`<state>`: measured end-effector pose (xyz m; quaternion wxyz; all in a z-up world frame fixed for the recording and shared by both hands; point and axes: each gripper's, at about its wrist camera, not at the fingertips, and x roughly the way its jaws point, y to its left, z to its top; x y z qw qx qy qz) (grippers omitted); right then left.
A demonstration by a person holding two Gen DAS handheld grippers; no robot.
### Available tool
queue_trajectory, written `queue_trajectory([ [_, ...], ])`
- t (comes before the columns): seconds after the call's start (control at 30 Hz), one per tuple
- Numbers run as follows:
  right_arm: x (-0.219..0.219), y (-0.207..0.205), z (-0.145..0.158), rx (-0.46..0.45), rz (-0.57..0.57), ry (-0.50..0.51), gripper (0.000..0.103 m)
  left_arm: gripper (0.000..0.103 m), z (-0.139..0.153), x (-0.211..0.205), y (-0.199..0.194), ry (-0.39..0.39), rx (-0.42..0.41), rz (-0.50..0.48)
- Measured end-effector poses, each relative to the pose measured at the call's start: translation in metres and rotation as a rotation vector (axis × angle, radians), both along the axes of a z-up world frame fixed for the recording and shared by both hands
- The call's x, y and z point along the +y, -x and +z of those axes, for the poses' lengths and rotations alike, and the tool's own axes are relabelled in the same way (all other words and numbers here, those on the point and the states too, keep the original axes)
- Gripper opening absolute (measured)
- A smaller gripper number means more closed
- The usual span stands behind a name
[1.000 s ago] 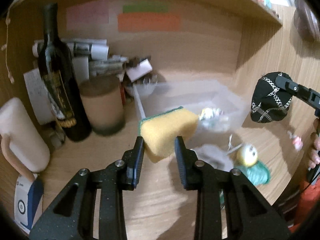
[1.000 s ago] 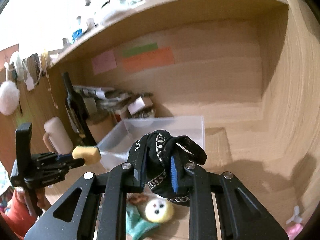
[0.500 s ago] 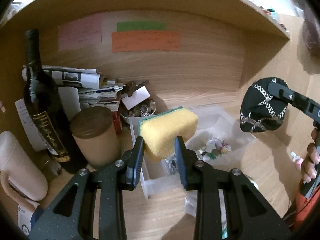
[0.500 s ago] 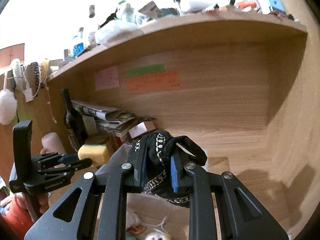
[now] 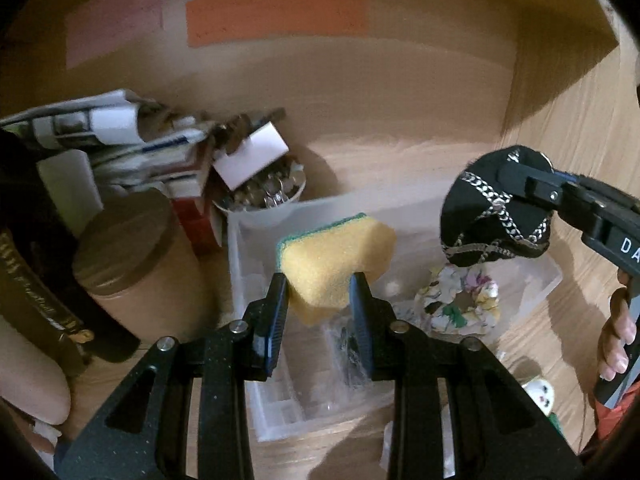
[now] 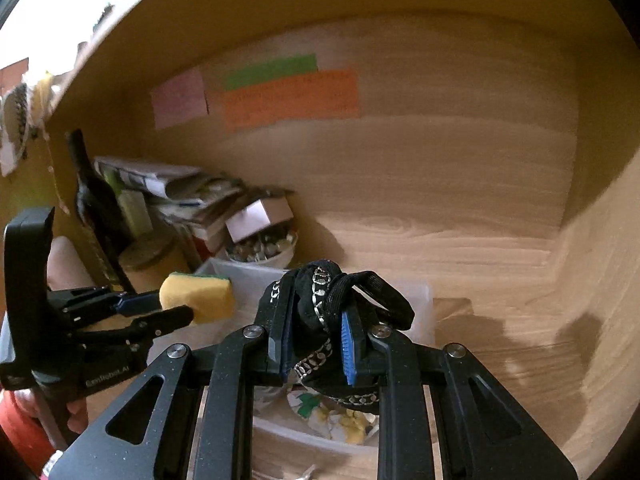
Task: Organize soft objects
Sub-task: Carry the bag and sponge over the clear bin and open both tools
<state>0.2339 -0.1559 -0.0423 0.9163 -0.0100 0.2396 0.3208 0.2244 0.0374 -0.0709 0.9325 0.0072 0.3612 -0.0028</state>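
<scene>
Yellow foam sponge with a green scouring layer (image 5: 334,254), clamped between the two fingers of the left gripper (image 5: 320,300) and held in the air above the clear plastic storage bin (image 5: 554,280); the foam bulges where the pads press it. In the right wrist view the same sponge (image 6: 198,296) projects from the left gripper (image 6: 176,310) to the left of the bin. Black fabric piece patterned with silver chain links (image 5: 492,216), pinched shut in the right gripper (image 6: 314,340) and suspended over the right half of the bin; a loop of the black fabric (image 6: 320,296) arches above the blue-lined pads. Inside the bin, beneath the black fabric, lies a white floral scrunchie (image 5: 460,304); crumpled clear plastic (image 5: 344,344) lies nearer the left gripper. Left of the bin stand a tan cylindrical canister with a brown lid (image 5: 136,260) and a dark wine bottle (image 5: 44,280). Behind the bin are a white bowl of small metal pieces (image 5: 268,196) and a pile of folded newspapers (image 5: 112,136). Pink, green and orange paper notes (image 5: 276,12) are stuck to the wooden back wall.
</scene>
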Motion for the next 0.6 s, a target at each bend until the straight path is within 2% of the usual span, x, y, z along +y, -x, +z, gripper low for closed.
queue_trajectory([
  [0.3,0.024,-0.024,-0.026,0.071,0.029,0.079,0.018,0.031,-0.023,-0.009,-0.021,-0.043,0.059,-0.022],
  [0.5,0.030,-0.031,-0.041,0.140,0.057,0.122,0.020,0.035,-0.028,-0.011,-0.023,-0.031,0.088,-0.042],
  [0.6,0.031,-0.032,-0.043,0.162,0.058,0.128,0.032,0.044,-0.028,-0.009,-0.023,-0.016,0.090,-0.040],
])
